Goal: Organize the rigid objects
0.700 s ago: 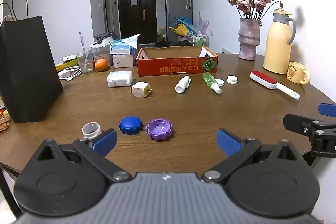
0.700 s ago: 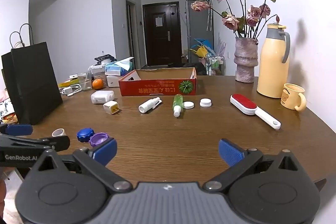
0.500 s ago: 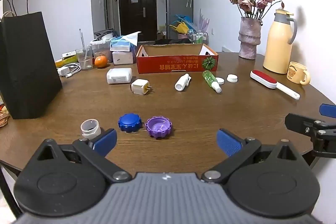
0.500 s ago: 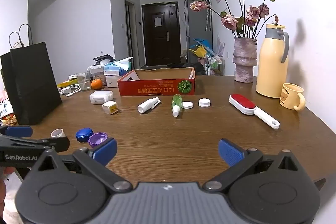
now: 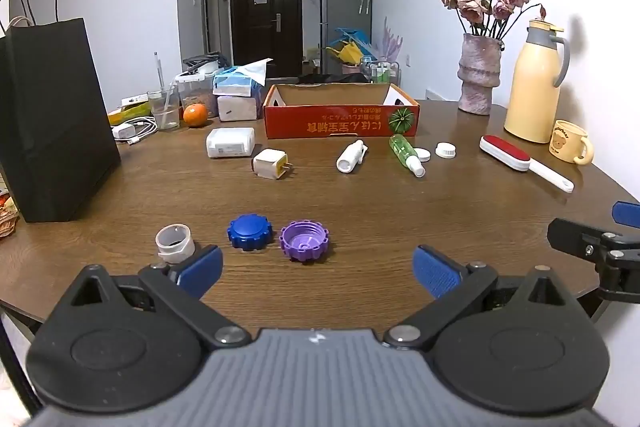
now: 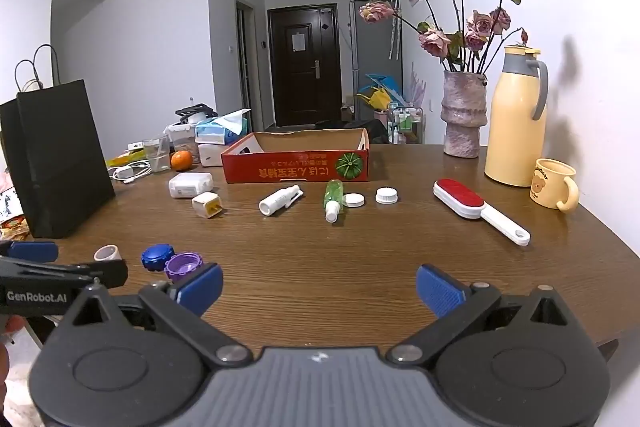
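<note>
Caps, blue (image 5: 249, 231) and purple (image 5: 304, 240), sit low centre-left of my left view on the table (image 5: 360, 211); my left gripper (image 5: 318, 269) and right gripper (image 6: 319, 287) gape wide, holding nothing.

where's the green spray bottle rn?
Left wrist view: green spray bottle lies on the table, centre-right, just before the red box, between the white spray bottle and a flat white cap.

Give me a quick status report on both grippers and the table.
Left gripper open, empty. Right gripper open, empty. Red cardboard box empty; blue cap, purple cap loose in front of left gripper. Nothing in the way.
</note>
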The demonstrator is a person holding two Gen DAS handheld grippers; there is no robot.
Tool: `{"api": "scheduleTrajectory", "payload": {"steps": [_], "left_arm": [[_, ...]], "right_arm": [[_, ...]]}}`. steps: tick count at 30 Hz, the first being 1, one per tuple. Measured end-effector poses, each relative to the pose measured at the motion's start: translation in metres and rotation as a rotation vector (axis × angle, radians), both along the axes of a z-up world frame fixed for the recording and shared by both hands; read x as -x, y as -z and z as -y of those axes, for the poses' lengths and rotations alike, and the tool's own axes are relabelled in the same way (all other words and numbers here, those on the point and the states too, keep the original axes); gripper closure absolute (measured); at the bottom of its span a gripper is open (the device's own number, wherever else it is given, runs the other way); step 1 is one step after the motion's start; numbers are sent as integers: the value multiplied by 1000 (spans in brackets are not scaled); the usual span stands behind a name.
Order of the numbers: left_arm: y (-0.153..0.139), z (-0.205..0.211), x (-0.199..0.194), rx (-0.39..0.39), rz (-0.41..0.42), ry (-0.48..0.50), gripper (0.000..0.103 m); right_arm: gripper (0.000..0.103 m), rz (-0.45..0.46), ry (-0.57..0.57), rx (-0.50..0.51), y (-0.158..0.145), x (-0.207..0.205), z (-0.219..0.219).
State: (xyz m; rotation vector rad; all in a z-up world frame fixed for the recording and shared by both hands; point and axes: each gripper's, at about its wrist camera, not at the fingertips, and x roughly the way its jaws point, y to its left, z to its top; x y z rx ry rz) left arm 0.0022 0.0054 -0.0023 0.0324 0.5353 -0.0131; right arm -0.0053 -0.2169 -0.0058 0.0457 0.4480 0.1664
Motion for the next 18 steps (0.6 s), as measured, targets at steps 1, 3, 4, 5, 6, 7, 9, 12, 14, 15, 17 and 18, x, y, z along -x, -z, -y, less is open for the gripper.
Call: {"api": "scheduleTrajectory", "payload": {"steps": [1,3,4,5,6,7,9,12,14,15,17,18], "left_arm": [[0,0,0,0,0,-1,0],[0,0,0,1,0,-2,0],[0,0,-1,2,-1,-4,0],[0,0,-1,2,-1,-3,0],[0,-1,-1,2,-1,-2,0],[0,-1,-1,2,-1,-2,0],[1,-2,-1,3,-1,-2,0],[0,-2,-1,2,-1,-1,0],[0,-2,-1,3,0,0,0],[0,-2,-1,2,0,-1,0],[0,-1,-1,3,0,-1,0],[0,-1,-1,3,0,-1,0]], "right_arm": [[0,0,0,0,0,0,-1],[0,1,-3,1,0,1,-2],[0,1,-4,1,0,1,0],[0,1,-5,2,0,1,1],[0,1,-4,2,-1,0,3],[0,1,-4,2,-1,0,2],[0,1,-3,3,-1,0,2],[0,2,-4,3,-1,0,3],[0,1,-3,4,0,0,2],[0,2,-3,4,0,0,1],[0,2,-3,4,0,0,3],[0,3,-3,5,0,0,3]]}}
